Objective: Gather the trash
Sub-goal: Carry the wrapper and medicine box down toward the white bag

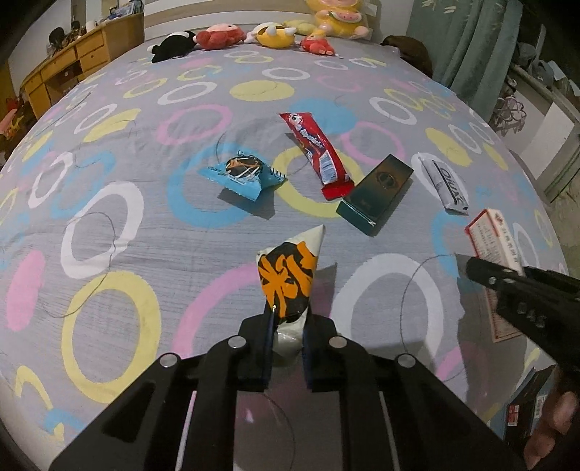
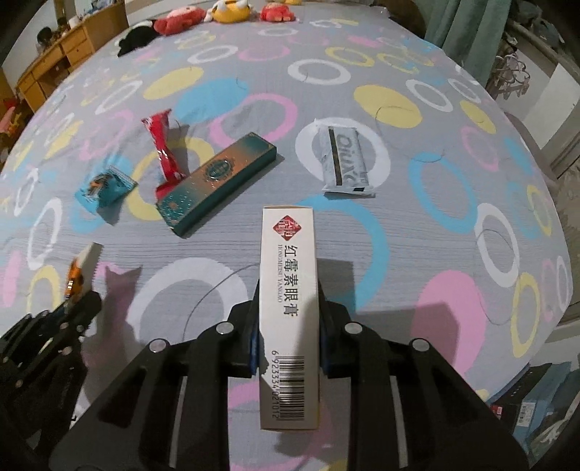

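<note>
My left gripper (image 1: 286, 319) is shut on a black, orange and white snack wrapper (image 1: 288, 279) and holds it above the bed. My right gripper (image 2: 289, 300) is shut on a white medicine box (image 2: 289, 300) with red logo and barcode. The box also shows at the right edge of the left wrist view (image 1: 493, 242). On the bed lie a blue wrapper (image 1: 241, 174), a red wrapper (image 1: 315, 152), a dark green box (image 1: 375, 192) and a silver-white packet (image 1: 442, 183). In the right wrist view they are the blue wrapper (image 2: 105, 186), red wrapper (image 2: 163, 148), green box (image 2: 217, 179) and silver packet (image 2: 344, 159).
The bed (image 1: 145, 224) has a grey cover with coloured rings. Several plush toys (image 1: 268, 34) line its far edge. A wooden desk (image 1: 72, 69) stands at the far left. Green curtains (image 1: 467, 43) hang at the far right. Boxes (image 2: 536, 402) lie on the floor at lower right.
</note>
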Tool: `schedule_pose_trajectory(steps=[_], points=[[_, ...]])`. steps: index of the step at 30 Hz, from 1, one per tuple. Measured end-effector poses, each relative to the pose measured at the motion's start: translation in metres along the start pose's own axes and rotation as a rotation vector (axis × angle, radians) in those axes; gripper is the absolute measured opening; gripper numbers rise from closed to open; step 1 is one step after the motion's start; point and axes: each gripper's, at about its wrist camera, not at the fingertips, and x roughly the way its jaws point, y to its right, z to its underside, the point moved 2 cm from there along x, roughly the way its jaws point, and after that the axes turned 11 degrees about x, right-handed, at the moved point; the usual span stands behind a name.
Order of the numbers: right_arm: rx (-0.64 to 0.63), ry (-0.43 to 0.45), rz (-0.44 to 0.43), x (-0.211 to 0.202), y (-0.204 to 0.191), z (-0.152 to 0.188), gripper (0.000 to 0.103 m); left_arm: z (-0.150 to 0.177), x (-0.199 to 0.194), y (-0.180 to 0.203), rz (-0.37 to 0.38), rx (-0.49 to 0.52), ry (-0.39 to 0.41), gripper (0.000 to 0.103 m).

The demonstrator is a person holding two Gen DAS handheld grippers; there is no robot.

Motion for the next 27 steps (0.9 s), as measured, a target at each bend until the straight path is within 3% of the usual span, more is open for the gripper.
schedule_pose_trajectory(steps=[15,27], points=[[0.006,0.053,-0.067,-0.046,0.015,0.027,0.023,0.014,-0.034,0.009,-0.052,0.048,0.052,0.013],[0.000,0.097,-0.106,-0.091,0.029,0.069,0.023,0.047,-0.067,0.018,-0.080,0.041,0.087,0.013]])
